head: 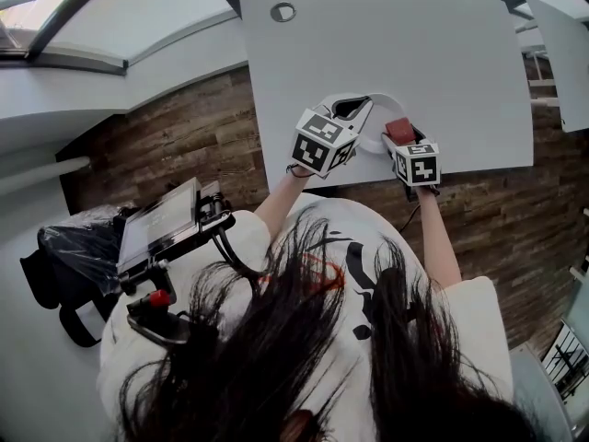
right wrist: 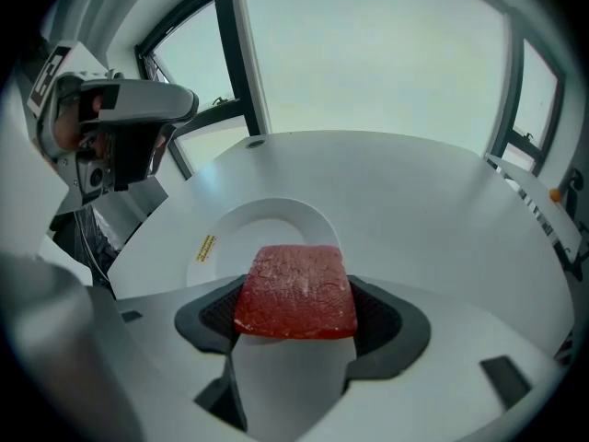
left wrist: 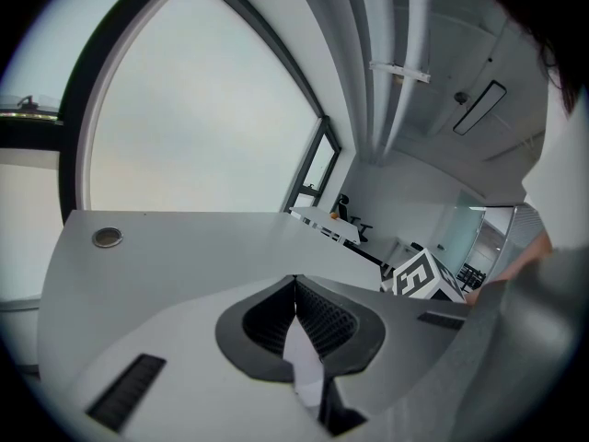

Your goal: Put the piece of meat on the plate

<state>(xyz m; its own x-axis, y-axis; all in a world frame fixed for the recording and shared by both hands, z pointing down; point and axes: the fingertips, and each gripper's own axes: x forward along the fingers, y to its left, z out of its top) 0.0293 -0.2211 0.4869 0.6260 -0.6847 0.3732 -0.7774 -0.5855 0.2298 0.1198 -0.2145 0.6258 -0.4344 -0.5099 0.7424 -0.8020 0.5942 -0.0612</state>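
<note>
The piece of meat (right wrist: pixel 296 291) is a flat red slab, and my right gripper (right wrist: pixel 299 316) is shut on it. It hangs just above the near rim of the white plate (right wrist: pixel 262 233), which lies on the white table (right wrist: pixel 414 210). In the head view the meat (head: pixel 399 131) sits at the plate's (head: pixel 375 136) right edge, in my right gripper (head: pixel 401 136). My left gripper (head: pixel 354 109) hovers over the plate's left side. In its own view my left gripper (left wrist: pixel 296 288) is shut with nothing between the pads, and the plate is hidden.
A round cable grommet (head: pixel 282 12) is set in the table's far part. The table's front edge (head: pixel 386 175) runs just under both grippers. A black bag (head: pixel 69 247) and a flat device (head: pixel 166 221) are at the left over the wood floor. Another table (head: pixel 561 53) stands at the right.
</note>
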